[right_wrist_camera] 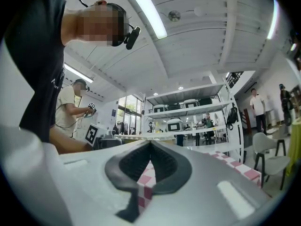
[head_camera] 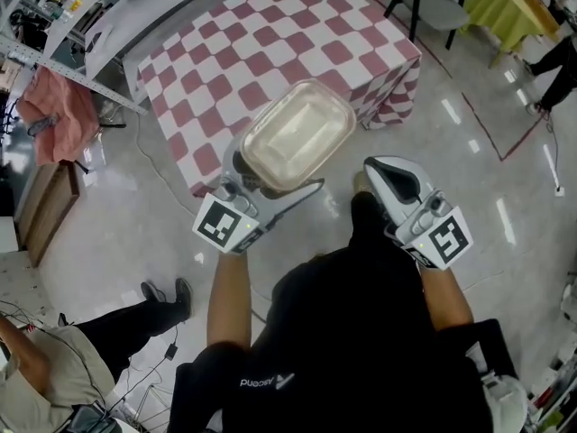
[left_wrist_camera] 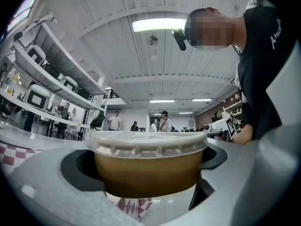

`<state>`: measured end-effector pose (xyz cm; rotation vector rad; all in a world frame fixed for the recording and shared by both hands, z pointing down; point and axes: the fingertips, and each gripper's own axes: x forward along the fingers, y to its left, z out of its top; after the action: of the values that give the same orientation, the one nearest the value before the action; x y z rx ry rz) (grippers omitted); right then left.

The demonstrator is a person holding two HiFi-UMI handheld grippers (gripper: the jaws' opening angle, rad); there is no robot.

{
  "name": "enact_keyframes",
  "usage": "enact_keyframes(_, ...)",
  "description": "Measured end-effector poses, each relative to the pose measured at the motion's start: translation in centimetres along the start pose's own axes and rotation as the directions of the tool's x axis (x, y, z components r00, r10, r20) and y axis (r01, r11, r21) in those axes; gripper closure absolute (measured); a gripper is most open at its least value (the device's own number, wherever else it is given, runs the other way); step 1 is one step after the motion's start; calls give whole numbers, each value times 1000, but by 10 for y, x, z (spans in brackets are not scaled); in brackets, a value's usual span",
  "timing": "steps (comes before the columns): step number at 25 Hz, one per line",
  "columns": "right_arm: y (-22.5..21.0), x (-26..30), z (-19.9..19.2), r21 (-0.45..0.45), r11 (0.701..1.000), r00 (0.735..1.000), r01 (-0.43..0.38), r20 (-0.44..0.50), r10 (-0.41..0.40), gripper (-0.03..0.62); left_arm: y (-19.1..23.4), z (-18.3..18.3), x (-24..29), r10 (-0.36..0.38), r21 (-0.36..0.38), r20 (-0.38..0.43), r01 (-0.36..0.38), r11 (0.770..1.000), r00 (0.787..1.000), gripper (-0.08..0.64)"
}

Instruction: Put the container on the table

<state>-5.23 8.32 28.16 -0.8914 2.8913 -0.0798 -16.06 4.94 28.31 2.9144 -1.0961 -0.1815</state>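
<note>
1. Left gripper: its jaws are closed on the container, one jaw on each side wall, below the lid rim. The marker cube sits at the gripper's rear.
2. Container: clear, rectangular with rounded corners, with the lid on. The left gripper view shows brownish contents under the lid. It is held level in the air. In the head view it overlaps the near edge of the tabletop, and the left gripper view shows an open gap beneath it, so it rests on nothing.
3. Right gripper: its jaws are closed tip to tip and hold nothing. In the right gripper view only checked cloth shows through the gap behind the tips. It hangs beside the container, to its right, apart from it, over the floor.
4. Tabletop: covered with a red-and-white checked cloth and bare of objects where visible.
5. Surroundings: a chair and a yellow-green table stand beyond the tabletop; a seated person is at lower left.
</note>
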Motion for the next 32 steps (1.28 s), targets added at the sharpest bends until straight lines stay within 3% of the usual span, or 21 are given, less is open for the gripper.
enact_keyframes(6,-15,-11,-36,-57,998,999,-34,24,35,589,-2,-44,4,21,31,31,-22,999,999,-28)
enact_keyframes(13,-147,16,-31,-65,994,996,-92,-2,92,589,63,-79,119,60,54,-38,-57,997,997,-28)
enact_keyframes(18,-209,33,-34,-61,991,992,-121,-35,119,589,98,-103,179,71,57,-78,-67,996,994,-28)
enact_keyframes(32,-276,50,-56,-8,1000,996,-13,-86,12,589,159,-205,265,-4,11,-260,7,1000,966,-28)
